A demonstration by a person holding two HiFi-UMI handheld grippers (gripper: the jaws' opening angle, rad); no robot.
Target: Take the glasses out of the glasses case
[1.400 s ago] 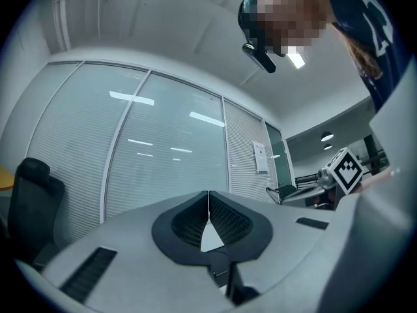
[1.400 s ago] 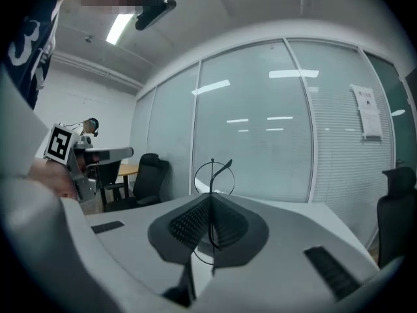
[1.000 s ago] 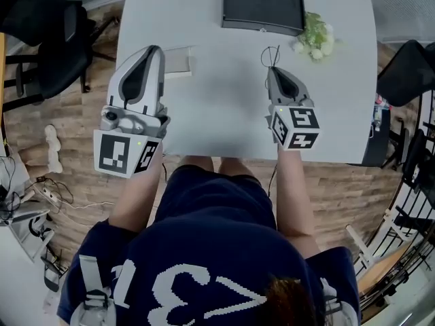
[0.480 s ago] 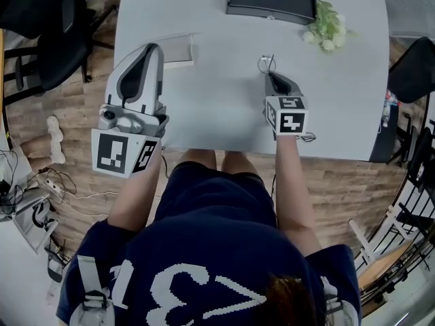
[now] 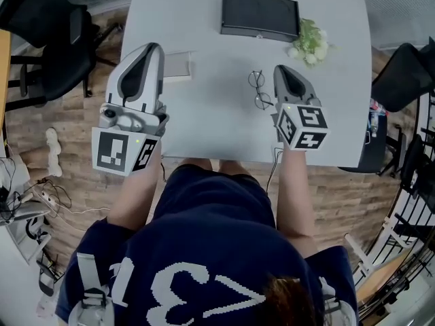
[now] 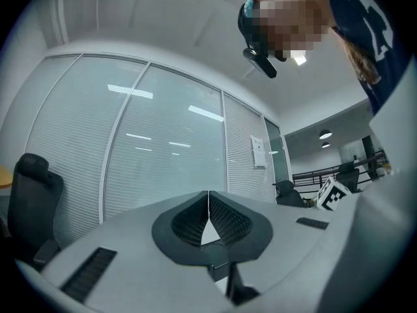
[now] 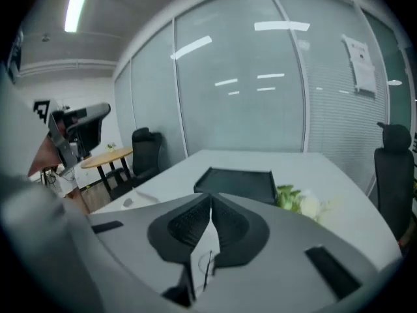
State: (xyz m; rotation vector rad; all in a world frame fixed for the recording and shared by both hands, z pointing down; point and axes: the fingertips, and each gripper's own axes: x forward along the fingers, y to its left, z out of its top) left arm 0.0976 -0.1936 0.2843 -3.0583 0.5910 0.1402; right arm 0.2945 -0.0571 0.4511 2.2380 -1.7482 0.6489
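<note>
On the white table (image 5: 204, 124), round wire-rimmed glasses (image 5: 258, 89) lay outside the pale grey rectangular case (image 5: 178, 64), apparently delivered, hence left claw (image 5: 152, 47) and right claw (image 5: 281, 70) closed, empty.

The scene is lit brightly and evenly from overhead, and the white table (image 5: 211, 107) is rendered pale, with only faint, soft shadows on it. Behind the table, strip-light reflections are seen on the glass wall (image 7: 260, 90). Around the table, strong fisheye bending and dark corners are shown in both gripper views, and the nearest surfaces seem slightly soft.
</note>
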